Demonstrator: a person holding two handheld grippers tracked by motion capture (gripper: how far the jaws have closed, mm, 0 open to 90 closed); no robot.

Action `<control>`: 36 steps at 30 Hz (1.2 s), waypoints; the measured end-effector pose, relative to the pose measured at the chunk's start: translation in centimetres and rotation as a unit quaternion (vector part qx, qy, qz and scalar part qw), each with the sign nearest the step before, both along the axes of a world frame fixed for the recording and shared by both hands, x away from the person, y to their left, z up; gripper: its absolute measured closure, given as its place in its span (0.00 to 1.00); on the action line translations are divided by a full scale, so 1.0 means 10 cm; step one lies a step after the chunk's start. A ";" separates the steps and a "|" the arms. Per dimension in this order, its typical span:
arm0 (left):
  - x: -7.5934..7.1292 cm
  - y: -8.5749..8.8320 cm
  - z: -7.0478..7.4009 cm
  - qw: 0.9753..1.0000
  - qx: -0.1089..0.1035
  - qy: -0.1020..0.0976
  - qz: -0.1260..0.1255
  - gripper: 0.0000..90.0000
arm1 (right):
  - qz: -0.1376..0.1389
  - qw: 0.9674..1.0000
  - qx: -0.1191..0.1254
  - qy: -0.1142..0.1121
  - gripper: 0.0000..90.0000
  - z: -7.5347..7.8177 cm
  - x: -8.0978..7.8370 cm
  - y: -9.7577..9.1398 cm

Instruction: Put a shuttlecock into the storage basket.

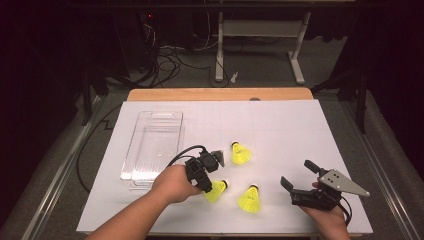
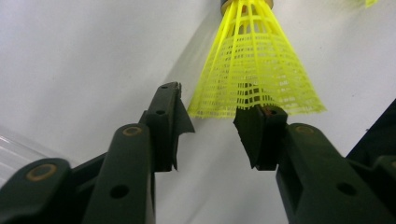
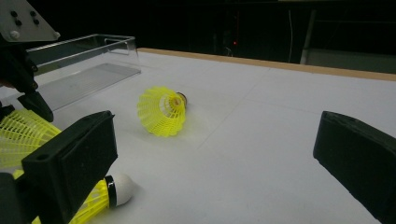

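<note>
3 yellow shuttlecocks are lying on the white desk: one is sitting at the left tool, a second is resting just beside it toward the near edge, and a third is lying farther back. In the left gripper view, the left tool's jaws are standing slightly apart at the rim of the shuttlecock's skirt, with that rim lying between them unpinched. A clear plastic bin is sitting empty just left of that hand. The right tool is resting spread wide near the front right, with bare desk stretching ahead of it. No writing is showing anywhere.
</note>
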State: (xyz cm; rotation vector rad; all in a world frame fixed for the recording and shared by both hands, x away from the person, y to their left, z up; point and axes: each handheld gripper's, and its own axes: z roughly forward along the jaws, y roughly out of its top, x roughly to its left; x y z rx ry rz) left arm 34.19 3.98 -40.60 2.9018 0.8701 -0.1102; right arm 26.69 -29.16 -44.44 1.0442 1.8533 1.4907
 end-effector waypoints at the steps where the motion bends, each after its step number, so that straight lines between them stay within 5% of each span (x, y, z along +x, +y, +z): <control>1: 0.00 0.00 -0.01 1.000 -0.001 -0.001 -0.003 0.72 | 0.000 1.000 0.000 0.000 0.00 0.00 0.00 0.00; 15: 0.00 -0.01 -0.02 1.000 -0.020 0.005 0.001 0.97 | 0.000 1.000 -0.001 0.000 0.00 0.00 0.00 0.00; 36: -0.01 0.07 0.08 0.998 -0.048 0.025 0.010 1.00 | -0.001 1.000 -0.005 -0.001 0.00 -0.01 -0.01 0.02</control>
